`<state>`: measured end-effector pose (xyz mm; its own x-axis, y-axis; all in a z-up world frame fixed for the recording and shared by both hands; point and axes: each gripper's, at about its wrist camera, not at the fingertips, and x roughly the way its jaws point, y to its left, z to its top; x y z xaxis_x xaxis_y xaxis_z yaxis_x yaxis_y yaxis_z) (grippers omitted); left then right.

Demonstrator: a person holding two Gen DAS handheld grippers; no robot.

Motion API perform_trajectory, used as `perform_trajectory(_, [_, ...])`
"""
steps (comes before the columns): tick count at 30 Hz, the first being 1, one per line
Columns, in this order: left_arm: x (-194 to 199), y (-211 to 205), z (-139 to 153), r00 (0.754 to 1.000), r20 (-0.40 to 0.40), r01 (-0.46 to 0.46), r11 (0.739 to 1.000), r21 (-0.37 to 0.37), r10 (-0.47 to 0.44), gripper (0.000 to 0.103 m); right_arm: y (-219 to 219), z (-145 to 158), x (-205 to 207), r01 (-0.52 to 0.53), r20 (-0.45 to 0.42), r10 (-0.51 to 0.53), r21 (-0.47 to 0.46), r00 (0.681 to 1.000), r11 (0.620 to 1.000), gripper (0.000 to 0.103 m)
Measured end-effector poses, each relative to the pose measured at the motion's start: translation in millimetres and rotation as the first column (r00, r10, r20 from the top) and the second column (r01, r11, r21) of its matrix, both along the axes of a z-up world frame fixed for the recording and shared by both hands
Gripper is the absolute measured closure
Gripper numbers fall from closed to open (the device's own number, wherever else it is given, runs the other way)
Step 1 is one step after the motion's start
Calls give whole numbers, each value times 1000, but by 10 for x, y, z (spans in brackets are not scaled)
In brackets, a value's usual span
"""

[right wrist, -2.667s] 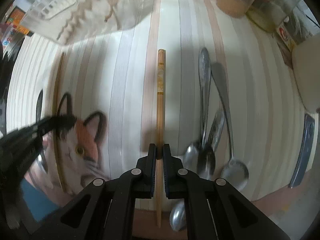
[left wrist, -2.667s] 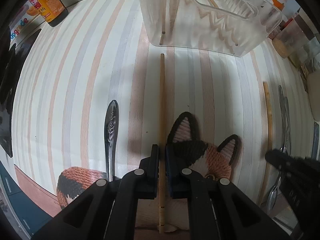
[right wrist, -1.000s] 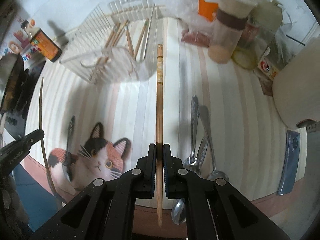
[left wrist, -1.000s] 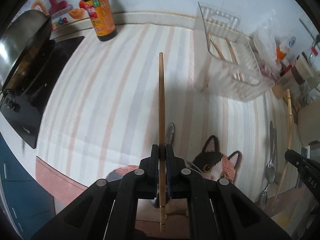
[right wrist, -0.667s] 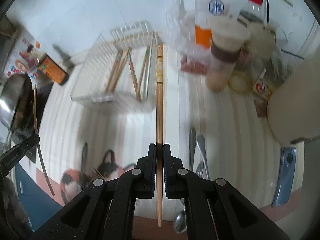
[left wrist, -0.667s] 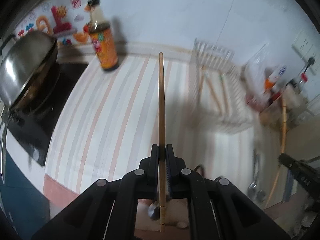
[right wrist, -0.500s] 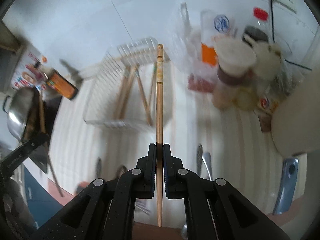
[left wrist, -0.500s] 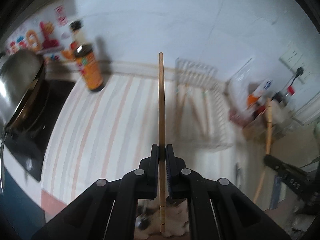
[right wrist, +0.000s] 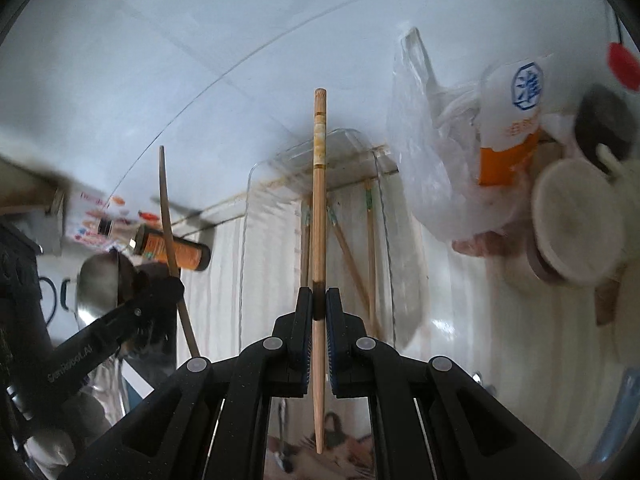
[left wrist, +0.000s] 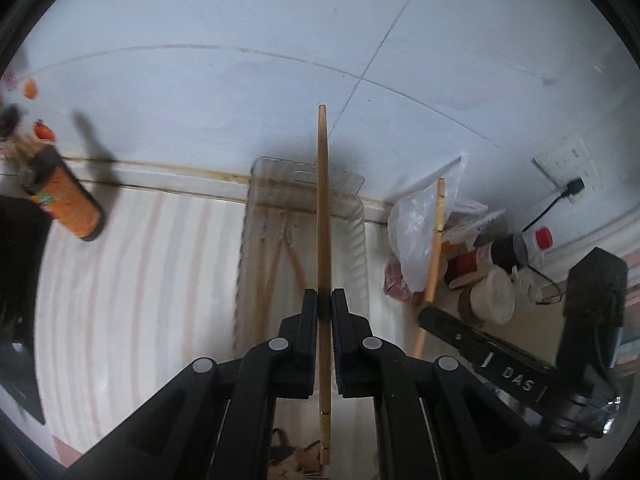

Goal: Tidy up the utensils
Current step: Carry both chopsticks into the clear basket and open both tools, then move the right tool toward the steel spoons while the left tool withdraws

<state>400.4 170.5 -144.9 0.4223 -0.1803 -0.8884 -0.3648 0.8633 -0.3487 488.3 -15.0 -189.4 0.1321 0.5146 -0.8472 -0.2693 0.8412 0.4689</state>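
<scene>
My left gripper (left wrist: 325, 300) is shut on a wooden chopstick (left wrist: 323, 208), held high above the striped counter and pointing toward the wall over a clear plastic basket (left wrist: 360, 236). The basket holds several chopsticks (left wrist: 276, 256). My right gripper (right wrist: 319, 300) is shut on a second chopstick (right wrist: 319, 200) with a pale band near its tip, also raised over the same basket (right wrist: 404, 264). In the left wrist view the right gripper (left wrist: 424, 314) shows at the right with its chopstick (left wrist: 436, 240). In the right wrist view the left gripper (right wrist: 170, 286) shows at the left.
An orange sauce bottle (left wrist: 66, 204) stands by the wall at the left, near a steel pot (right wrist: 98, 288). A plastic bag (left wrist: 416, 236), jars and bottles (left wrist: 516, 244) crowd the right side. A cat-shaped mat (right wrist: 320, 460) lies below the grippers.
Both grippers have lifted their chopsticks off the counter, risen and tilted up toward the wall, moving forward over the basket. The spoons have dropped out of view.
</scene>
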Motion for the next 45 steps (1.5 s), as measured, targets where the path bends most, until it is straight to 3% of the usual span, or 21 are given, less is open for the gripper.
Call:
perform_trajectory(7, [363, 126, -402, 995, -99, 17, 995, -97, -27, 99, 193, -343, 347, 11, -89, -12, -5, 996, 1000, 96])
perform_trajectory(12, [456, 113, -608, 987, -153, 37, 994, -101, -52, 99, 278, -542, 400, -2, -117, -2, -35, 993, 999, 96])
perform_trajectory(22, [399, 157, -571, 983, -185, 27, 999, 30, -21, 96, 313, -719, 439, -1, -153, -9, -66, 988, 998, 95])
perform_trajectory(24, [356, 186, -527, 984, -179, 16, 998, 65, -5, 86, 279, -693, 420, 7, -142, -17, -73, 990, 997, 95])
perform_trajectory(26, [280, 209, -475, 987, -160, 0, 994, 105, 17, 58, 224, -653, 401, 15, -129, -25, -76, 991, 997, 95])
perform_trajectory(28, [165, 217, -410, 990, -137, -14, 985, 174, 38, 43, 124, -569, 356, 24, -106, -32, -78, 994, 997, 94])
perform_trajectory(30, [20, 199, -333, 993, -98, -33, 966, 257, 60, 37, 19, -495, 285, 32, -72, -39, -95, 997, 995, 88])
perform_trajectory(32, [-115, 191, -285, 994, -68, -54, 946, 319, 80, 12, -100, -419, 196, 51, -40, -55, -105, 998, 993, 76])
perform_trajectory(34, [-318, 184, -245, 995, -25, -81, 927, 367, 97, 1, -234, -353, 87, 64, -10, -66, -120, 998, 991, 70])
perform_trajectory(39, [-811, 142, -313, 993, -35, -90, 905, 416, 115, 1, -587, -272, -241, 82, 37, -77, -159, 996, 984, 57])
perform_trajectory(45, [-1376, 11, -757, 977, -168, -51, 913, 404, 129, 1, -1002, -548, -767, 77, -51, -92, -234, 994, 969, 54])
